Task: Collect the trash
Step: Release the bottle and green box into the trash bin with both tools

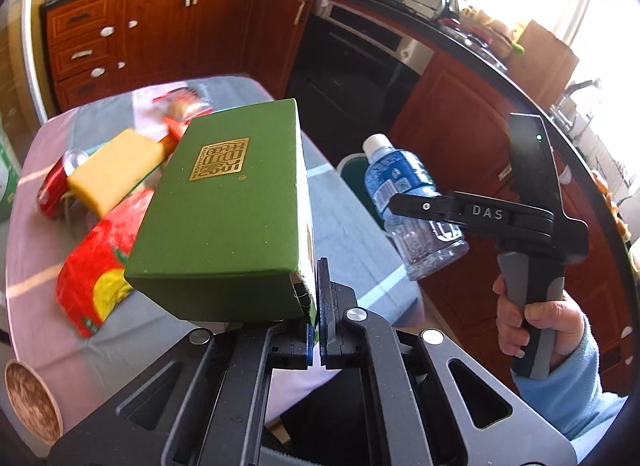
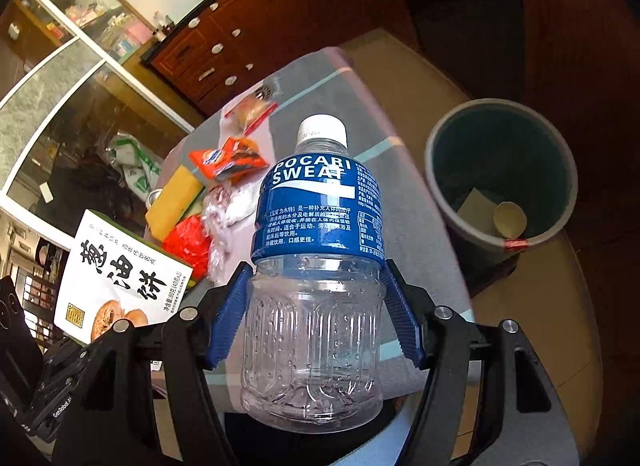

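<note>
**Where the trash sits**

The left gripper [image 1: 316, 306] pinches 1 wall of the box [image 1: 228, 205] above the table [image 1: 352, 205]. On the table's left lie a can [image 1: 54, 185], a sponge [image 1: 116, 169] and a snack bag [image 1: 96, 266]. Right of the box, the right gripper [image 2: 316, 306] holds the Pocari Sweat bottle [image 2: 316, 246] off the table. The bin [image 2: 500, 181] stands right of the table, a paper cup [image 2: 510, 219] inside.

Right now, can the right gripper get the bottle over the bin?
Probably yes. The right gripper holds the bottle above the table edge; the bin stands open beside it, nothing between.
</note>
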Demonstrator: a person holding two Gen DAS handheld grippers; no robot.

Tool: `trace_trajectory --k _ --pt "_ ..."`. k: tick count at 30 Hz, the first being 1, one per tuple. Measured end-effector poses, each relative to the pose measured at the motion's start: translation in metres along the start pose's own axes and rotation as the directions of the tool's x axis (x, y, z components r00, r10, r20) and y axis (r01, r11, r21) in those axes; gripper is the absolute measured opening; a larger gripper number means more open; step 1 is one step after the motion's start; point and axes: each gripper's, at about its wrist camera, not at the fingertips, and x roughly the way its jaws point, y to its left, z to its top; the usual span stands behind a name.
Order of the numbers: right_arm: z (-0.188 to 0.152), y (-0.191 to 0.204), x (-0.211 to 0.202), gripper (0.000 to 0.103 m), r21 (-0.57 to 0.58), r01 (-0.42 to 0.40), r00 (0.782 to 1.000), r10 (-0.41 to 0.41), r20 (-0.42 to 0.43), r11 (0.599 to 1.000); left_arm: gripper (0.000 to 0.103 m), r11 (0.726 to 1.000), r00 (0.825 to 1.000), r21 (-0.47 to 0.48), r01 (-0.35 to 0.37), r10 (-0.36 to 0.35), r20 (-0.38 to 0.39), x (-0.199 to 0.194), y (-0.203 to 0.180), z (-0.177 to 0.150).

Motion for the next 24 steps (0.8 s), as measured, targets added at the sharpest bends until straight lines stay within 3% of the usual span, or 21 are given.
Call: trace_trajectory --k 5,9,15,24 --pt "0.029 -0.059 -0.011 0.063 0.107 0.093 0.993 -0.1 0.063 0.99 0.002 0.997 0.998 0.064 0.052 -0.051 -0.031 0.034 -0.022 0.029" --pt "0.055 -0.107 -0.002 0.063 0.188 0.15 0.984 -0.165 0.067 0.971 0.002 0.989 0.994 0.12 0.091 -0.084 -0.067 0.067 -0.041 0.054" --pt "0.079 -0.167 0.034 0.063 0.269 0.211 0.975 -0.221 0.007 0.94 0.002 0.978 0.984 0.156 0.142 -0.122 -0.133 0.12 -0.061 0.08" --pt "0.088 -0.209 0.084 0.063 0.307 0.252 0.967 -0.233 -0.099 0.918 0.002 0.97 0.96 0.144 0.196 -0.161 -0.228 0.195 -0.077 0.103"
